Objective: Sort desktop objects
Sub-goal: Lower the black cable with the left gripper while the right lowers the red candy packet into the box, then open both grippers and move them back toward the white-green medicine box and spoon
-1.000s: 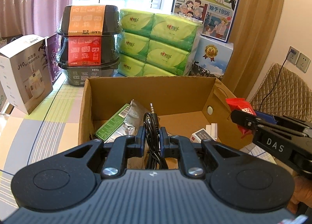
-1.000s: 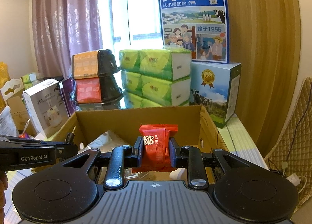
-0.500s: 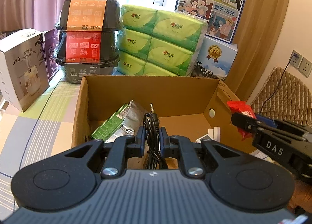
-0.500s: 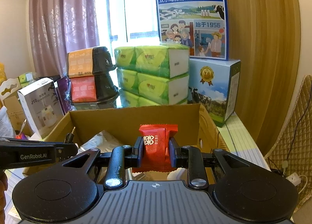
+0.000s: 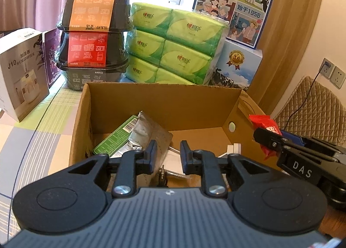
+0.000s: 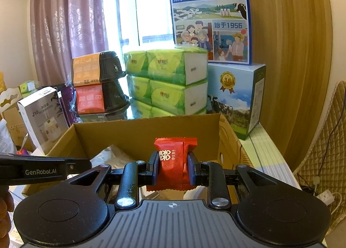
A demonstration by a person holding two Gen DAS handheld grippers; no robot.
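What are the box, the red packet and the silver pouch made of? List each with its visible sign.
Cardboard box: matte brown corrugated board, raw cut edges.
Red snack packet: glossy plastic film, likely; crimped serrated ends.
Silver pouch: metallic foil laminate, apparently; creased, reflective.

bright window (image 6: 151, 10), pink curtain (image 6: 64, 21), wooden wall (image 6: 292, 53)

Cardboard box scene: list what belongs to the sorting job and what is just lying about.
In the job:
- cardboard box
- red snack packet, clamped in the right tool
- audio cable, under the open left tool
- green packet and foil pouch in the box

Lying about:
- tissue packs
- stacked bowls
- humidifier box
- milk cartons
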